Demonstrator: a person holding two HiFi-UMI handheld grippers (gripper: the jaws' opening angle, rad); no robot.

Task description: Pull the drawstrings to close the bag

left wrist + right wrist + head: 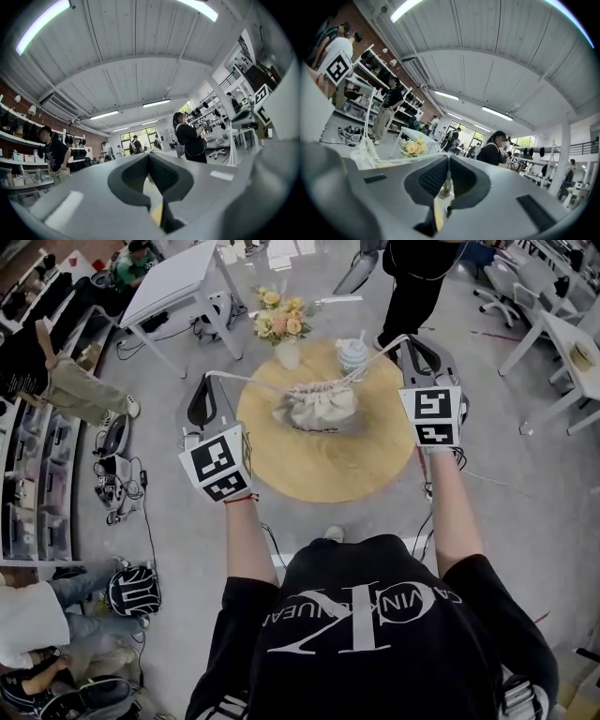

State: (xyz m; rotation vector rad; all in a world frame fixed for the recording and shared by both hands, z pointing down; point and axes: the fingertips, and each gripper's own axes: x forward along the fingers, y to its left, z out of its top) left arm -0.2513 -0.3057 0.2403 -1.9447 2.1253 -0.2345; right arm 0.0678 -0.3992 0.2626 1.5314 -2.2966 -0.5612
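A cream drawstring bag [319, 407] sits on the round wooden table [319, 479], its mouth gathered tight. One white cord [248, 382] runs from the bag's mouth out left to my left gripper [208, 379], which is shut on its end. The other cord [380, 356] runs up right to my right gripper [410, 339], also shut on it. Both cords are stretched straight, with the grippers apart on either side of the bag. In the left gripper view the jaws [149, 157] meet. The right gripper view shows closed jaws [449, 159], with the bag [365, 152] at the left.
A vase of yellow flowers [284, 329] and a pale blue-and-white object [352, 354] stand at the table's far edge behind the bag. A person [412, 282] stands beyond the table. White desks [178, 282], chairs [502, 287] and floor cables [141, 512] surround it.
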